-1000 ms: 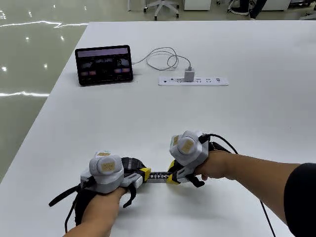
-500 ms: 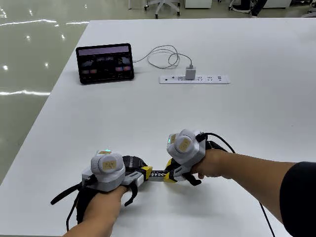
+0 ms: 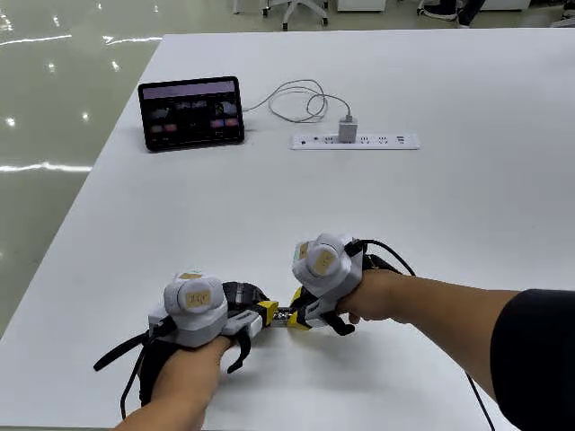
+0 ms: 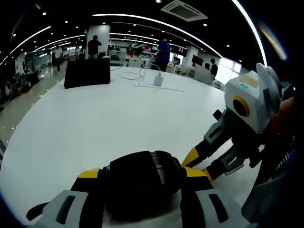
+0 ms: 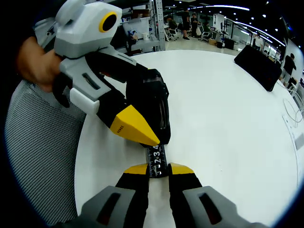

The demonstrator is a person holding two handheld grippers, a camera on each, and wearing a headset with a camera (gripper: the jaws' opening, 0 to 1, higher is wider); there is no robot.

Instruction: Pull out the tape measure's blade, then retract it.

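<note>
The black tape measure case (image 4: 142,183) sits between the yellow-tipped jaws of my left gripper (image 4: 142,175), which is shut on it; the case (image 3: 243,297) lies low on the white table in the head view. A short stretch of blade (image 5: 156,159) with printed numbers sticks out of the case (image 5: 152,104). My right gripper (image 5: 157,169) is shut on the blade's end, a few centimetres from the case. In the head view the right gripper (image 3: 292,319) nearly meets the left gripper (image 3: 260,314), with a sliver of blade (image 3: 280,315) between them.
A dark tablet (image 3: 190,112) stands at the back left of the table (image 3: 431,224). A white power strip (image 3: 355,141) with a charger and a looped cable (image 3: 292,103) lies behind the grippers. The table's left edge drops to a shiny floor.
The right gripper has moved left toward the case and the exposed blade has grown shorter. The left gripper has stayed in place on the case.
</note>
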